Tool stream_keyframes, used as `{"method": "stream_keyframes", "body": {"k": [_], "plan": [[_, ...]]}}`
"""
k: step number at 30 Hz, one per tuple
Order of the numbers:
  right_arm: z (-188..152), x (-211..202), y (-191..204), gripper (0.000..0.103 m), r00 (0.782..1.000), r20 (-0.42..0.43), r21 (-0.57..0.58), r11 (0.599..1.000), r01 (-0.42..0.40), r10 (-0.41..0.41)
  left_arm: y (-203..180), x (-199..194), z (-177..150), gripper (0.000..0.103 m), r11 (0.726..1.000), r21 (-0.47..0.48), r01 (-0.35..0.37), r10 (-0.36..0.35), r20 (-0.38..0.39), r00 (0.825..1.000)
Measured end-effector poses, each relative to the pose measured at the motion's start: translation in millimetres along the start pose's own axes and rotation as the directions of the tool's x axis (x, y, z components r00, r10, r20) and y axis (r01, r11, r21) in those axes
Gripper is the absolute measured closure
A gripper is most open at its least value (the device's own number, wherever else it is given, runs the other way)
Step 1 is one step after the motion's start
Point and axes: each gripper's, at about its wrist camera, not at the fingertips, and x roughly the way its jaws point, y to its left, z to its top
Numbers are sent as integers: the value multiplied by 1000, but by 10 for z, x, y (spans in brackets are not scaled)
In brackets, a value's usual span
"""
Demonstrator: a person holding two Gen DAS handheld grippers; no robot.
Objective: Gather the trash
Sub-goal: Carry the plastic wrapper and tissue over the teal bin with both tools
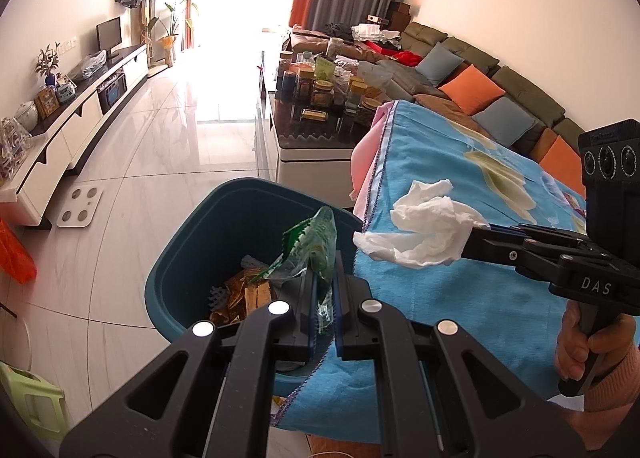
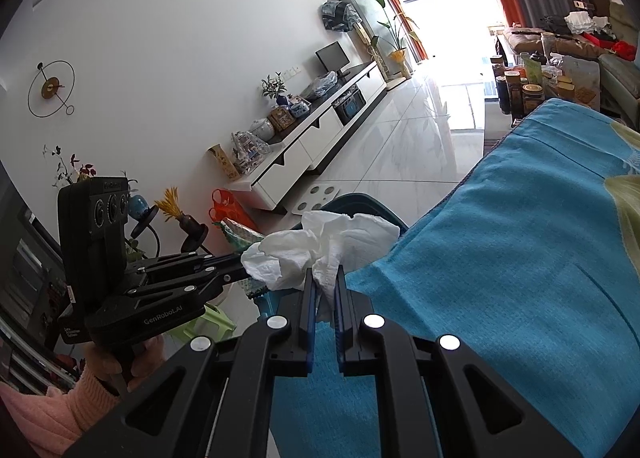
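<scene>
My left gripper [image 1: 325, 278] is shut on a crumpled green and clear plastic wrapper [image 1: 312, 246], held over the open blue bin [image 1: 192, 234]. Gold wrappers and other trash [image 1: 244, 294] lie in the bin's bottom. My right gripper [image 2: 324, 278] is shut on a crumpled white tissue [image 2: 320, 246], held at the edge of the blue-cloth table beside the bin's rim [image 2: 360, 202]. In the left wrist view the right gripper [image 1: 476, 230] reaches in from the right with the tissue [image 1: 424, 226] hanging from its tips. In the right wrist view the left gripper's tips are hidden behind the tissue.
A blue flowered cloth [image 1: 460, 186] covers the table next to the bin. Behind it stands a coffee table [image 1: 316, 134] crowded with jars, then a long sofa [image 1: 480, 74] with cushions. A white TV cabinet [image 1: 80, 114] lines the left wall. A white scale [image 1: 80, 206] lies on the tiled floor.
</scene>
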Motion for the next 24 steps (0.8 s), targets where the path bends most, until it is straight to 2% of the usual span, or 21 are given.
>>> {"method": "stream_keyframes", "body": {"k": [24], "plan": [[99,175,44,96,999,-34,-5,1000,0,0,102,95,-27,97,1000,-22,-17,16,-18,1000]]}}
